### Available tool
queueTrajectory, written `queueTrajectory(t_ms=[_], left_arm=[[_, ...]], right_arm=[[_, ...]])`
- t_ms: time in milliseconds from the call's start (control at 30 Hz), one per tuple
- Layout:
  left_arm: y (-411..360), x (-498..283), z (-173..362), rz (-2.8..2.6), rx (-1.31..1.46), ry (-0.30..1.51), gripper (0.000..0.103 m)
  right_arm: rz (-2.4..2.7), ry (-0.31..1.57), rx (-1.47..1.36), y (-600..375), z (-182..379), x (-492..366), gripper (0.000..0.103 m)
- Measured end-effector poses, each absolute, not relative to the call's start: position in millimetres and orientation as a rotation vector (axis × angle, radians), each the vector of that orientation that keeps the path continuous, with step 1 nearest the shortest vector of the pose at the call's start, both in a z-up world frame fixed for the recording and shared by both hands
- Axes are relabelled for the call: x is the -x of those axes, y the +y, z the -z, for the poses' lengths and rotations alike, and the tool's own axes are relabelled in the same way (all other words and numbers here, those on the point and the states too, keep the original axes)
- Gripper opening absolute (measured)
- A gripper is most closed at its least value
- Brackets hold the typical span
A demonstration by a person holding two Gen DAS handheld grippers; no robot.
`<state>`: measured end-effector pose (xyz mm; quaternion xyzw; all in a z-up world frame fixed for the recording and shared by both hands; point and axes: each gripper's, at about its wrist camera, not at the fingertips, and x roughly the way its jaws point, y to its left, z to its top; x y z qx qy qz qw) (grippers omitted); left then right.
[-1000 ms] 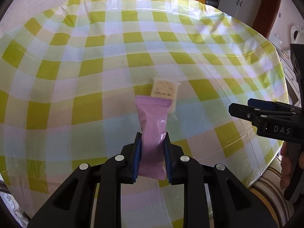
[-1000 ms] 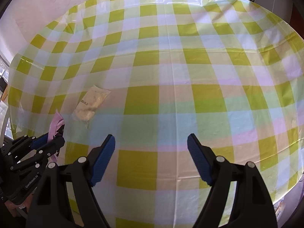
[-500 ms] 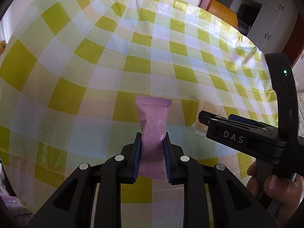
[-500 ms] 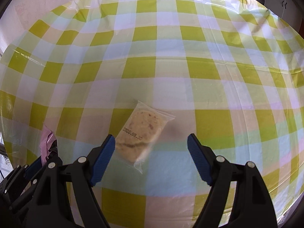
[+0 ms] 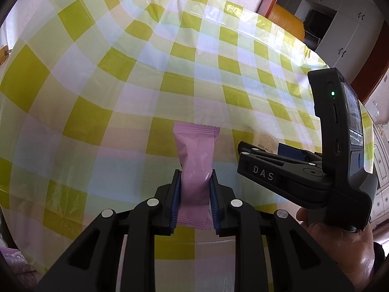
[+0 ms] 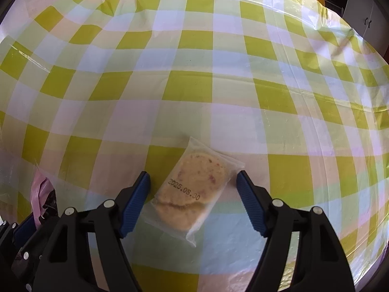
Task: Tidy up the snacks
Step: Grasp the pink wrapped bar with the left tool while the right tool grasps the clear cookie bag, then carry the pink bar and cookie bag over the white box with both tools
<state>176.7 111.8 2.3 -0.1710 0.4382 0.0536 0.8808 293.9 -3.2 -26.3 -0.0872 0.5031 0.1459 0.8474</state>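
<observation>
My left gripper (image 5: pixel 195 177) is shut on a pink snack packet (image 5: pixel 195 150), held upright above the checked tablecloth (image 5: pixel 121 97). A clear packet with a round biscuit (image 6: pixel 194 189), stamped with a date, lies flat on the cloth. My right gripper (image 6: pixel 193 177) straddles it with one blue pad on each side. Its jaws are closing, and the pads do not press on the packet. In the left wrist view the right gripper (image 5: pixel 279 165) sits low at the right, with the biscuit packet (image 5: pixel 266 141) partly hidden behind it. The pink packet (image 6: pixel 40 192) shows at the right wrist view's left edge.
The yellow and white checked plastic cloth (image 6: pixel 194 73) covers a round table. An orange chair (image 5: pixel 288 23) and white cabinets (image 5: pixel 340 31) stand beyond the far edge. A person's hand (image 5: pixel 340 243) grips the right tool's handle at the lower right.
My right gripper swung left and down over the biscuit packet, and its jaws narrowed around it. The left gripper rolled and shifted, still holding the pink packet.
</observation>
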Motion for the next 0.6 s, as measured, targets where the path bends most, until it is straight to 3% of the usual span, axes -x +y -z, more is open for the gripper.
queueTrajectory(t_ms=[300,600], left_arm=[[107,-176,-3,-0.102,0.357,0.916,0.022],[89,-175,-12,-0.065,0.340,0.913,0.022]], right_arm=[[-0.332,1.057,0.180,-9,23,-290,0.038],[-0.295,1.022,0.204,-40,13,-273,0.035]])
